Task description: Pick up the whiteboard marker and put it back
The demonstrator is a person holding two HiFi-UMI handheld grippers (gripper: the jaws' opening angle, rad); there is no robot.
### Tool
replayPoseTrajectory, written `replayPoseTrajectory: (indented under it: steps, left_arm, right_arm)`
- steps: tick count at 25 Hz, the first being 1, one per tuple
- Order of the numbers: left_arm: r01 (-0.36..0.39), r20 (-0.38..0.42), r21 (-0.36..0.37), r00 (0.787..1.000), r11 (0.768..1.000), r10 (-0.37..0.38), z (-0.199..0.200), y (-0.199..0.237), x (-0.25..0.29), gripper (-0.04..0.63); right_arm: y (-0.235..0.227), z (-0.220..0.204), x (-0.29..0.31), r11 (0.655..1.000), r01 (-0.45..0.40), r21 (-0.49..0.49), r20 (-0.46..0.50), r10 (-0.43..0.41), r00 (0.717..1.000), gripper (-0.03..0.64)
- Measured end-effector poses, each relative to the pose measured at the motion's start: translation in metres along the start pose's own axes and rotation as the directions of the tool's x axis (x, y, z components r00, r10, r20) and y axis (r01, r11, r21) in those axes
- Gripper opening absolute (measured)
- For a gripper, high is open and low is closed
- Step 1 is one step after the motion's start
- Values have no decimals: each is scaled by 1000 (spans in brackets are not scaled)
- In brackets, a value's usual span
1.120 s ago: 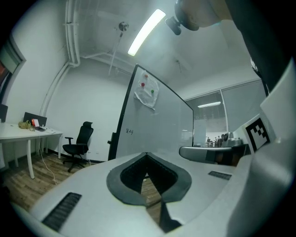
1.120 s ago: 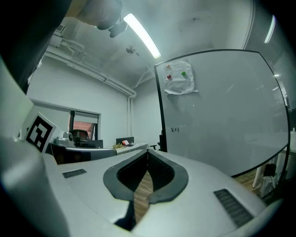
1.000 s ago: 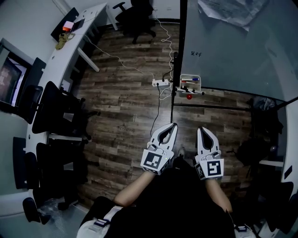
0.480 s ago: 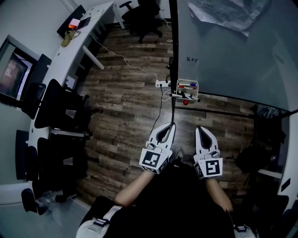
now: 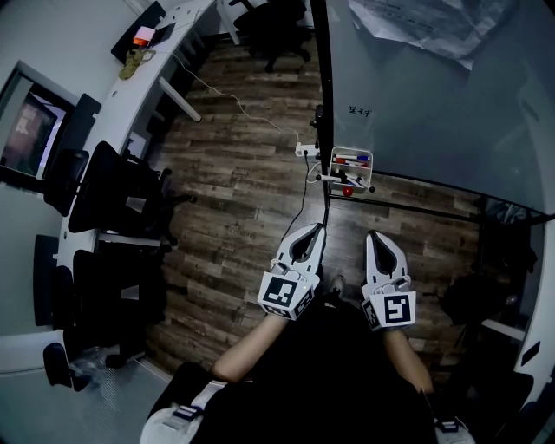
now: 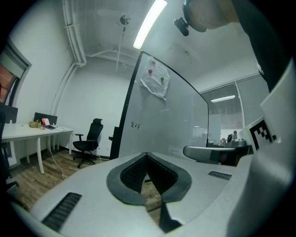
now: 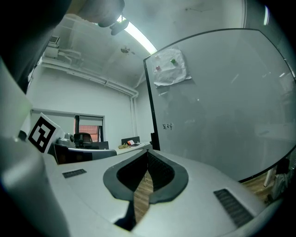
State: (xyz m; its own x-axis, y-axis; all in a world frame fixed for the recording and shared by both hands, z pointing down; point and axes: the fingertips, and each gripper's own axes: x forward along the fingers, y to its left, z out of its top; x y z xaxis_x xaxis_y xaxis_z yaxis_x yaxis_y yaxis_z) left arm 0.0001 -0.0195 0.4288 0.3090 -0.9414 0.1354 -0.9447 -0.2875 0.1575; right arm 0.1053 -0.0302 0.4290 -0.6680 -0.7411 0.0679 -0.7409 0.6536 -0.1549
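A white tray (image 5: 351,159) hangs at the lower left corner of the whiteboard (image 5: 434,95). It holds whiteboard markers (image 5: 350,160) with red and blue caps, too small to tell apart. My left gripper (image 5: 316,228) and right gripper (image 5: 374,235) are held side by side above the wooden floor, well short of the tray. Both are shut with nothing in them. In the left gripper view the left gripper (image 6: 147,154) points along the whiteboard (image 6: 162,115). In the right gripper view the right gripper (image 7: 148,151) faces the whiteboard (image 7: 222,106) at an angle.
A power strip (image 5: 305,150) with trailing cables lies on the floor by the board's black frame post (image 5: 323,104). Dark office chairs (image 5: 113,204) stand along a long white desk (image 5: 130,95) on the left. Another chair (image 5: 269,22) stands at the far end.
Both grippers have crept a little toward the whiteboard and stayed shut. The head view has shifted slightly, so the desk and chairs sit a bit differently in the frame.
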Motion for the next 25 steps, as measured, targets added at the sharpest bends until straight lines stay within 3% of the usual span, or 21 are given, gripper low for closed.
replayPoseTrajectory:
  steps: [9,15,25]
  left_arm:
    - [-17,-29,-36,999,999,15,-14,34,31,8]
    - [8,-55,-44,998,999,-10,-20,47,55,8]
    - [2,-90,-81,996,997,-9,-35,76,83,8]
  right_arm:
    - [-15,-3,29,999,34,-2,-57,-34,998,14]
    - [-22,4,53,999,48,22,-14,-47,999,14]
    - [-36,-16,80,999,39,13,-70,-38,997,14]
